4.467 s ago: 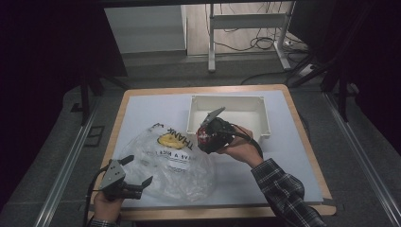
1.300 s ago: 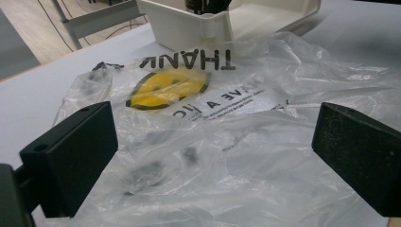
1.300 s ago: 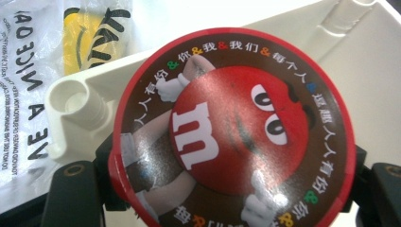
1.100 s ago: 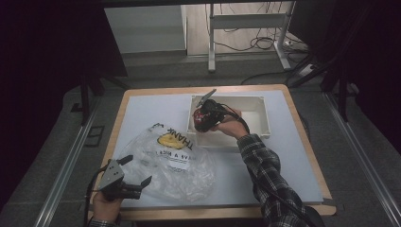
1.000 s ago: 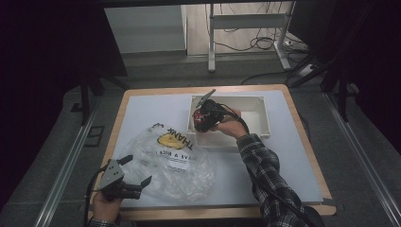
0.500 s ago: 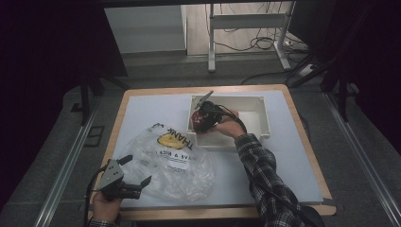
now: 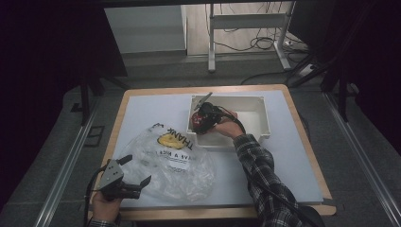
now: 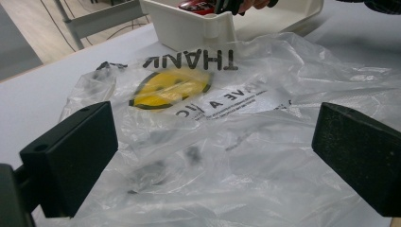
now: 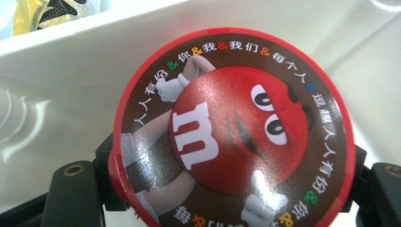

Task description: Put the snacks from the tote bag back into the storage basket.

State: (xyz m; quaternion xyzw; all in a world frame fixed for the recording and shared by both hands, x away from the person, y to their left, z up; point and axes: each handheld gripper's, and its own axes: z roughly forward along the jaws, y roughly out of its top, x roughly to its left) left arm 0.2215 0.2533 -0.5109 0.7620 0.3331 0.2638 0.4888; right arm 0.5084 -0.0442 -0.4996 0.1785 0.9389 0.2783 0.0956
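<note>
Two grippers at one table (image 7: 142, 106). High view: left gripper (image 7: 135, 182) at the near left corner, jaws spread, at the near edge of a clear plastic bag (image 7: 172, 158) lying flat; right gripper (image 7: 201, 116) over the left end of a white bin (image 7: 262, 116), clamped on a red tin (image 7: 197, 120). Left gripper view: both black jaws wide apart over the bag (image 8: 227, 142), nothing between them; bin (image 8: 189, 30) just beyond the bag. Right gripper view: tin's (image 9: 231, 137) round red lid with cartoon candy figure, held between the jaws inside the bin (image 9: 71, 61).
</note>
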